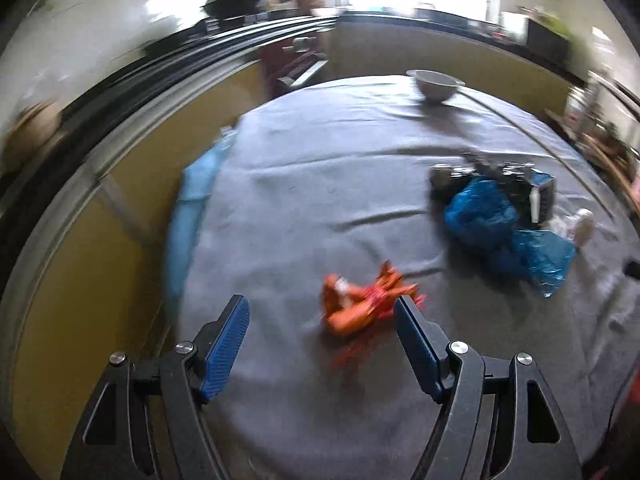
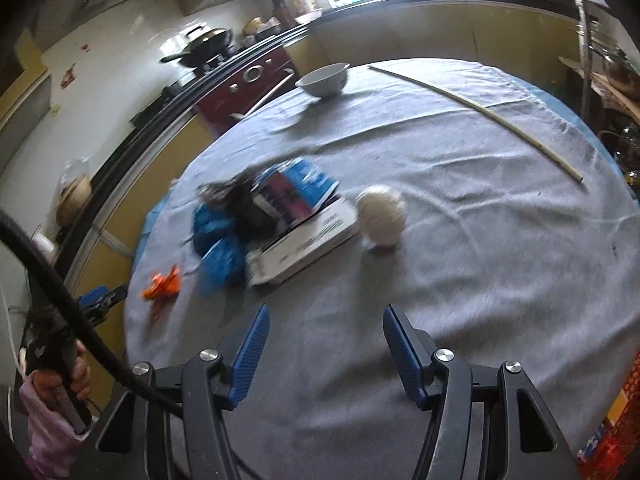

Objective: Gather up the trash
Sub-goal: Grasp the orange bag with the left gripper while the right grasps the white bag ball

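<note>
Trash lies scattered on the grey-clothed surface [image 2: 460, 240]. From the left: an orange wrapper [image 1: 360, 306] near the left edge, just ahead of the left hand-held gripper [image 1: 322, 320], jaws apart, nothing between them. Right of it, crumpled blue plastic [image 1: 492, 220] touching dark packaging, possibly a carton, blurred. Then a flat white box [image 2: 308, 240] and a white paper ball [image 2: 382, 216] just beside it. Right hand-held gripper [image 2: 324, 330] open, empty, over bare cloth. White bowl [image 2: 325, 78] at the far side.

We see left gripper [image 1: 322, 330] open over grey cloth [image 1: 320, 184], orange wrapper [image 1: 362, 306] between fingertips; blue bag [image 1: 504, 228] right, white bowl [image 1: 436, 86] far.
</note>
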A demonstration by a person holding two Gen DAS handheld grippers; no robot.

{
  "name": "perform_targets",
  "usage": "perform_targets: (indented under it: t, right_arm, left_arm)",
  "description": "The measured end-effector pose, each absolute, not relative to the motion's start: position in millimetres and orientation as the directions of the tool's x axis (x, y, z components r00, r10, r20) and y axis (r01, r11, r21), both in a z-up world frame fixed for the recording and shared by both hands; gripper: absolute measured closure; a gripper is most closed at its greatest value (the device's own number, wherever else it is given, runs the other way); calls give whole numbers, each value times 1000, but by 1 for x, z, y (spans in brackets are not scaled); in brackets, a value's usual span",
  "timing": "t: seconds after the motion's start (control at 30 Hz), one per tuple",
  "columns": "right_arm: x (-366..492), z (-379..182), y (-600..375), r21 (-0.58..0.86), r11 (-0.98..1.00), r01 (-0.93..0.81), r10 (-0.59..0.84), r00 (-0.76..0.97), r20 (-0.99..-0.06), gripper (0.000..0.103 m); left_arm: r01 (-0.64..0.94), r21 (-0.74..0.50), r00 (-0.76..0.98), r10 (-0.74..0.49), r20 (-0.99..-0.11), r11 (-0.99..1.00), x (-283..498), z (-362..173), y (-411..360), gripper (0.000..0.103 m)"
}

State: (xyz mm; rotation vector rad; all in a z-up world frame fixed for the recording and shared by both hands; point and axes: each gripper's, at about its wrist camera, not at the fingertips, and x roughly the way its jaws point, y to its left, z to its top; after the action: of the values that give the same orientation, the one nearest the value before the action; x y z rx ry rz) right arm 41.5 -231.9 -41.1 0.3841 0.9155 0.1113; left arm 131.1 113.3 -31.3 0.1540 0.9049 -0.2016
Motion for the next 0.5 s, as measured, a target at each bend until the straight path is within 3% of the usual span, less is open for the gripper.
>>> perform_targets:
  t: [0.3, 0.5]
  right_arm:
    - [101, -49, -262, 408, 900, 152, 218, 654, -724, 40]
    - [128, -62, -265, 405, 894, 192, 197, 644, -739, 41]
  left_arm:
    - [518, -93, 469, -373, -801, 851, 172, -41, 111, 28]
    - [632, -76, 416, -421, -806, 771, 181, -43, 104, 28]
